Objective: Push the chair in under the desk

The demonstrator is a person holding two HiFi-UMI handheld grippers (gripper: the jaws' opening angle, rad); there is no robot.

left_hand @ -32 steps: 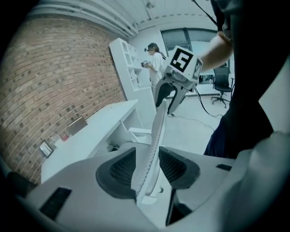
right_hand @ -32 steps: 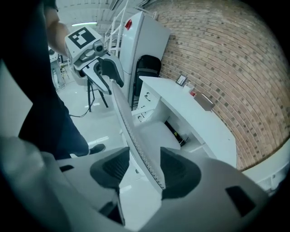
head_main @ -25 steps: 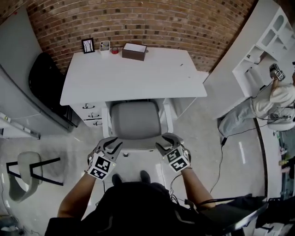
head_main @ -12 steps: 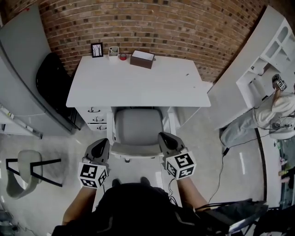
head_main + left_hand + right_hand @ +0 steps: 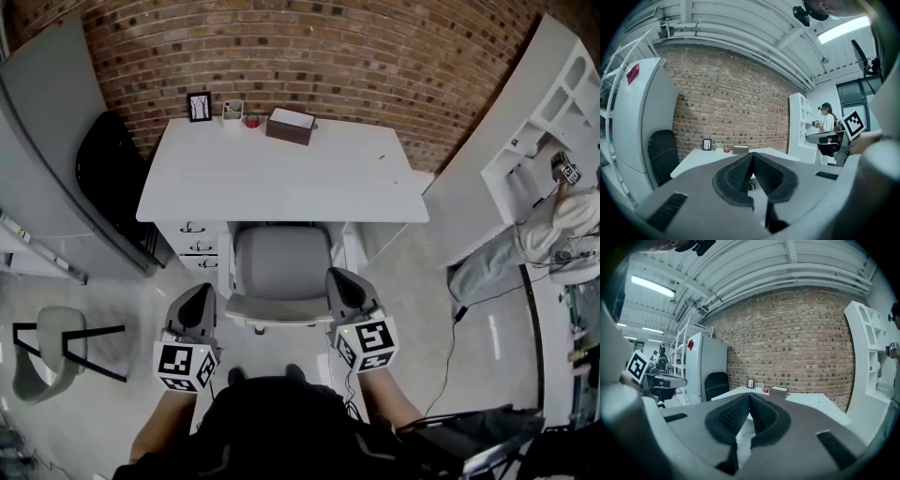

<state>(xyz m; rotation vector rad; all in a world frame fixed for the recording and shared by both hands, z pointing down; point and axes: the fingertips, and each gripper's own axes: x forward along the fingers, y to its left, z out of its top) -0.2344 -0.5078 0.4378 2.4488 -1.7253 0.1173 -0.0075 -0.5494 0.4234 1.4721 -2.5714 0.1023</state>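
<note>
The grey chair (image 5: 279,261) is being seen from above, with the front of its seat tucked under the edge of the white desk (image 5: 281,178) and the rest standing out over the floor, just beside the drawer unit (image 5: 192,246). The left gripper (image 5: 202,292) is being held by the chair's near left corner and the right gripper (image 5: 337,279) by its near right corner; whether either is touching the chair cannot be told. In the left gripper view the jaws are being held pressed together at the tips, with nothing between them, and are being pointed over the desk toward the brick wall (image 5: 328,47). In the right gripper view the right jaws are likewise being held together and empty, aimed the same way. Along the back of the desk a picture frame (image 5: 199,106), a cup (image 5: 232,110), a small red thing (image 5: 251,120) and a brown box (image 5: 290,126) are being shown in a row. A person (image 5: 562,220) is being seen far to the right, at white shelves (image 5: 548,84)
</note>
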